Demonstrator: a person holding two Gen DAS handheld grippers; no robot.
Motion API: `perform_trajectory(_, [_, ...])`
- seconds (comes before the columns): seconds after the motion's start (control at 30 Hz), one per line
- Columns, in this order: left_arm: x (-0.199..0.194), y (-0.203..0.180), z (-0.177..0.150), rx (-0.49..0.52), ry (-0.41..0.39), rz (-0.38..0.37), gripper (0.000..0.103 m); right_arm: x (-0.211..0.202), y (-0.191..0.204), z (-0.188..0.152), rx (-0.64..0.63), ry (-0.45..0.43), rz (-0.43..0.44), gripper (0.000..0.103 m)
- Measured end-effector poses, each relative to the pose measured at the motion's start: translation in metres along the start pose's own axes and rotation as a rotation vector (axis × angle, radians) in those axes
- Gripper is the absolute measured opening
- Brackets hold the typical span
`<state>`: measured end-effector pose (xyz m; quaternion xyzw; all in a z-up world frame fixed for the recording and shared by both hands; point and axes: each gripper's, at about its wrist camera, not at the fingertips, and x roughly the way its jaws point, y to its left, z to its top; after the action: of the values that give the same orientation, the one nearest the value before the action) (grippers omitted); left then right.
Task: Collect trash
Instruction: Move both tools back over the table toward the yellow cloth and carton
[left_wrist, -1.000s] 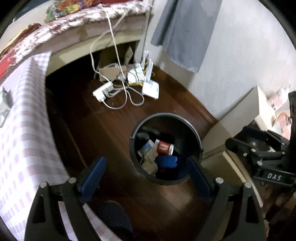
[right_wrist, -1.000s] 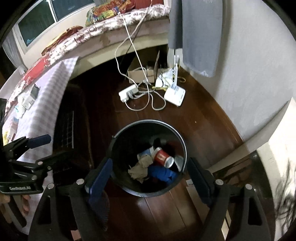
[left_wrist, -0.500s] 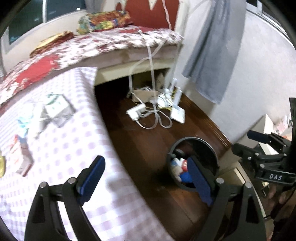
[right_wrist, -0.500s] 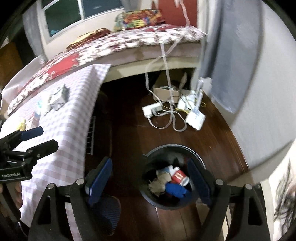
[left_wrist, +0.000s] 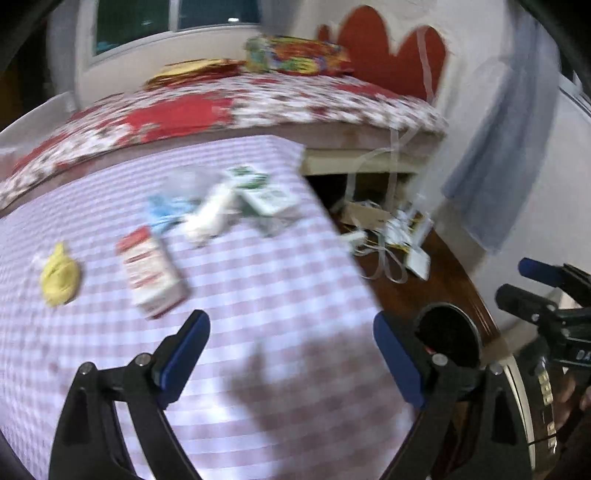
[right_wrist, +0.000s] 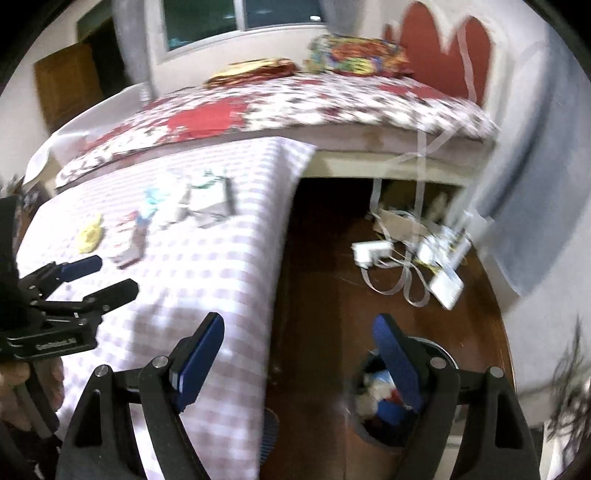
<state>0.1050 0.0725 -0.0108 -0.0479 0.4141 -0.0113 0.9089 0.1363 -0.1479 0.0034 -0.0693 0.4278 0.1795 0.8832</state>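
Observation:
My left gripper (left_wrist: 291, 332) hangs open over a pink checked tablecloth (left_wrist: 258, 295), nothing between its blue pads. Trash lies on the cloth ahead: a yellow crumpled wad (left_wrist: 60, 277), a red-and-white carton (left_wrist: 153, 277), a white bottle (left_wrist: 210, 212), a blue wrapper (left_wrist: 166, 210) and a green-and-white box (left_wrist: 258, 188). My right gripper (right_wrist: 299, 339) is open too, over the table's edge, with the black bin (right_wrist: 384, 410) of discarded trash just behind its right finger. The bin (left_wrist: 448, 332) shows at the right in the left wrist view. Each gripper appears in the other's view, right (left_wrist: 532, 284) and left (right_wrist: 99, 277).
A bed with a red floral cover (right_wrist: 295, 103) runs behind the table. On the dark wood floor lie a power strip (right_wrist: 371, 251), tangled white cables and a white router (right_wrist: 448, 286). A grey cloth (left_wrist: 495, 173) hangs on the right wall. A hand (right_wrist: 22, 391) holds the left gripper.
Both views have swung up and away from the bin toward the table; the bin has slid to the lower right, and the trash on the cloth has come into view. Both grippers stayed open.

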Motion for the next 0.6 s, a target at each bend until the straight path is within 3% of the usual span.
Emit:
perform_trajectory(0.33, [-0.033, 0.123, -0.026, -0.19, -0.04, 0.21, 0.091, 0.038, 0.124, 0.05, -0.215, 0.038, 0.144, 0.084])
perform_trajectory(0.6, [-0.038, 0.187, -0.033, -0.264, -0.033, 0.302, 0.091, 0.092, 0.21, 0.072, -0.342, 0.107, 0.233, 0.084])
